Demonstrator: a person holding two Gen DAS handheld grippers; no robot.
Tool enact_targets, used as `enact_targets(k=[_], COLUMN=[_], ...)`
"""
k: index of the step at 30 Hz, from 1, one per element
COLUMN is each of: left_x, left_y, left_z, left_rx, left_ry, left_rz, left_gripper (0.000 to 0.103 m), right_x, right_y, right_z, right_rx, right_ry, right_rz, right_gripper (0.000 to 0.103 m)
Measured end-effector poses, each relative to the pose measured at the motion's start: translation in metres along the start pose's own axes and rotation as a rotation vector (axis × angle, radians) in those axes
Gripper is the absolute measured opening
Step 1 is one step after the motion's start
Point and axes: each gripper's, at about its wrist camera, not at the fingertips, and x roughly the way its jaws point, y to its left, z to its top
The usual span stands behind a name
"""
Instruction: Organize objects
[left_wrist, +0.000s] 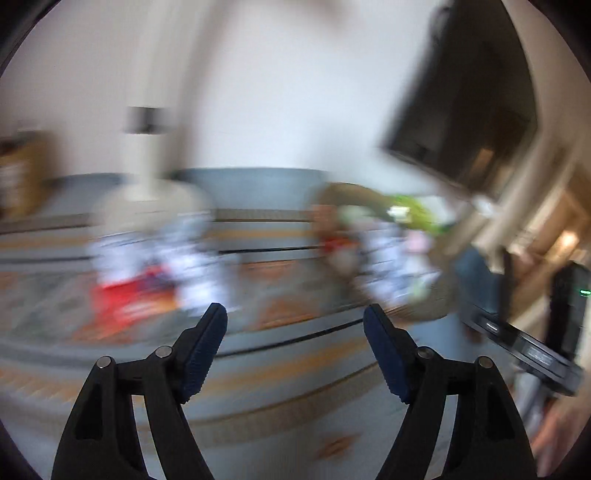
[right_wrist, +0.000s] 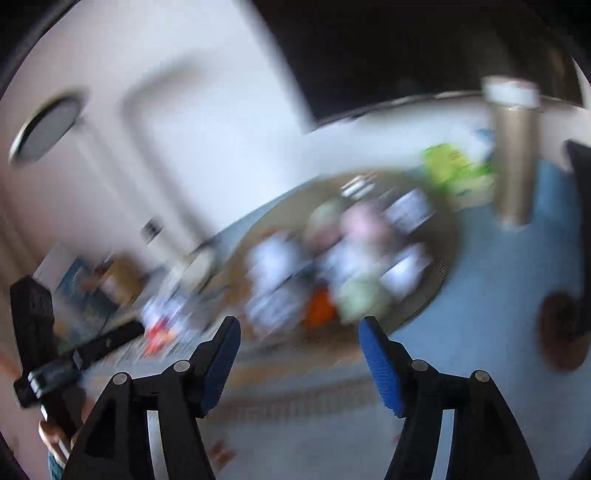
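Both views are heavily blurred. My left gripper (left_wrist: 295, 314) is open above a blue patterned tablecloth (left_wrist: 280, 373), with nothing between its blue pads. Beyond it lie a loose pile of white and red packets (left_wrist: 147, 280) on the left and a second pile (left_wrist: 388, 258) on the right. My right gripper (right_wrist: 299, 326) is open too, empty, in front of a round tan tray (right_wrist: 439, 273) heaped with several small white, pink, green and orange packets (right_wrist: 343, 258). A bright green packet (right_wrist: 454, 170) lies behind the tray.
A tall gold tumbler with a white lid (right_wrist: 513, 155) stands at the back right. A brown round thing (right_wrist: 561, 336) sits at the right edge. The other hand-held gripper (right_wrist: 55, 369) shows at the left. A dark screen (left_wrist: 465, 107) hangs on the wall.
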Motion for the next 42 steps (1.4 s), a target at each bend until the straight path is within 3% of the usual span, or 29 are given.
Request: enact_targets(k=[3, 5, 7, 8, 9, 11, 12, 15, 18, 22, 35, 40, 42], left_x=[-0.034, -0.045, -0.042, -0.041, -0.042, -0.037, -0.030, -0.021, -0.016, -0.017, -0.025, -0.024, -0.019], left_y=[0.056, 0.098, 0.112, 0.118, 0.125, 0.135, 0.138, 0.133, 0.121, 0.107, 0.128, 0.132, 0.135], left_z=[-0.035, -0.057, -0.065, -0.068, -0.070, -0.077, -0.077, -0.076, -0.078, -0.081, -0.080, -0.079, -0.075], left_rx=[-0.030, -0.071, -0.051, -0.042, -0.048, -0.095, -0.118, -0.095, -0.032, 0.036, -0.085, -0.105, -0.107], left_ry=[-0.035, -0.045, -0.054, -0.049, -0.048, -0.052, -0.006, 0.032, 0.033, 0.022, 0.008, 0.033, 0.078], left_rz=[0.247, 0.371, 0.535, 0.582, 0.569, 0.471, 0.462, 0.452, 0.513, 0.512, 0.468, 0.417, 0.344], left_gripper=[0.088, 0.089, 0.089, 0.089, 0.089, 0.090, 0.090, 0.090, 0.090, 0.090, 0.090, 0.090, 0.090], right_x=[0.028, 0.045, 0.055, 0.060, 0.065, 0.071, 0.072, 0.077, 0.076, 0.080, 0.084, 0.080, 0.081], right_y=[0.058, 0.088, 0.116, 0.128, 0.129, 0.126, 0.123, 0.116, 0.115, 0.122, 0.118, 0.118, 0.118], right_z=[-0.035, -0.057, -0.077, -0.090, -0.095, -0.095, -0.093, -0.087, -0.089, -0.093, -0.090, -0.091, -0.090], right_rx=[-0.137, -0.217, -0.373, -0.473, -0.487, -0.470, -0.455, -0.405, -0.411, -0.457, -0.434, -0.438, -0.436], right_ry=[0.133, 0.153, 0.054, -0.008, 0.006, 0.045, 0.040, 0.070, 0.069, 0.073, 0.098, 0.089, 0.099], right_rz=[0.095, 0.093, -0.047, -0.146, -0.157, -0.150, -0.151, -0.151, -0.160, -0.167, -0.145, -0.113, -0.108], right_gripper=[0.066, 0.066, 0.066, 0.066, 0.066, 0.066, 0.069, 0.083, 0.083, 0.087, 0.087, 0.089, 0.090])
